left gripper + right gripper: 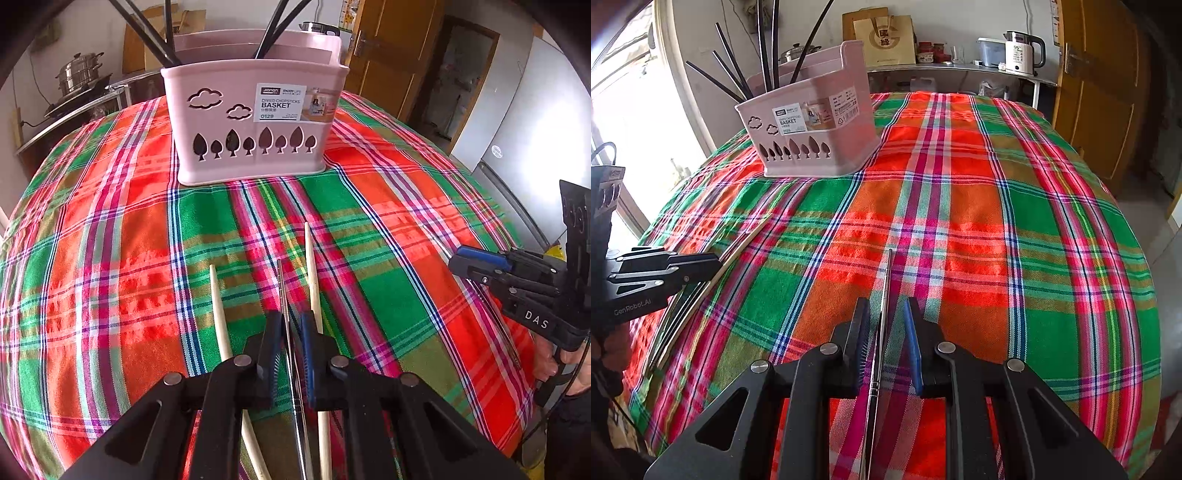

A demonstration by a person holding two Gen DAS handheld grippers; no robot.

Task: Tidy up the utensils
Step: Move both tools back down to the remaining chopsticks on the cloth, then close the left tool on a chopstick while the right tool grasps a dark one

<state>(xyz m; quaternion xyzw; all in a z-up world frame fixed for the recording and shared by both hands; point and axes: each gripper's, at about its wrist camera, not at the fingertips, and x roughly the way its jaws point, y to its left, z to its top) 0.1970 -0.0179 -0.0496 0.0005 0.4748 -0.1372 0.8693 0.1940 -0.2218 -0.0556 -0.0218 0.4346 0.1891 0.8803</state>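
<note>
A pink chopstick basket (255,122) stands at the far side of the plaid tablecloth, with several black chopsticks (155,40) in it; it also shows in the right wrist view (812,129). My left gripper (291,325) straddles a metal chopstick (284,295), its jaws close on either side. Two wooden chopsticks (312,266) lie beside it. My right gripper (884,314) straddles another metal chopstick (886,280), with a small gap at each pad. Neither chopstick looks lifted off the cloth.
The plaid tablecloth (960,221) covers the whole table. The right gripper shows at the right in the left wrist view (517,280). A kettle (1021,51) and a paper bag (886,37) stand on a shelf behind. A wooden door (1100,92) is on the right.
</note>
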